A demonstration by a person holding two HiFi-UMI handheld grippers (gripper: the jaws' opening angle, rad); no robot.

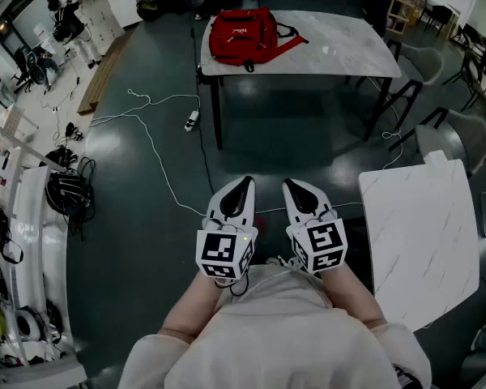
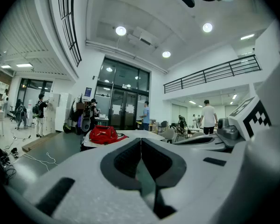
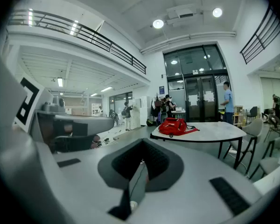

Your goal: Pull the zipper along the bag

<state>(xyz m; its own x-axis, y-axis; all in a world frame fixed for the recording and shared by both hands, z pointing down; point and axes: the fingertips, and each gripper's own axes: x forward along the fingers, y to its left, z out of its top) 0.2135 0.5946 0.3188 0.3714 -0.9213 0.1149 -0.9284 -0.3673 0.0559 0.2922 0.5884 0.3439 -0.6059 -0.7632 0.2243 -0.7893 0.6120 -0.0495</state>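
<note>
The red bag [image 1: 243,32] lies on the left end of a white marble-topped table [image 1: 340,47] far ahead of me across the dark floor. It also shows small and distant as the red bag [image 2: 102,134] in the left gripper view and the red bag [image 3: 173,126] in the right gripper view. My left gripper [image 1: 243,183] and right gripper [image 1: 292,185] are held side by side close to the person's body, well short of the table. Both point toward the bag with jaws closed tip to tip and nothing between them.
A second white table [image 1: 421,241] stands close at my right. Chairs [image 1: 462,136] sit beyond it near the far table. A white cable and power strip [image 1: 192,120] lie on the floor at left. Cluttered shelves line the left wall. People [image 2: 208,118] stand far off.
</note>
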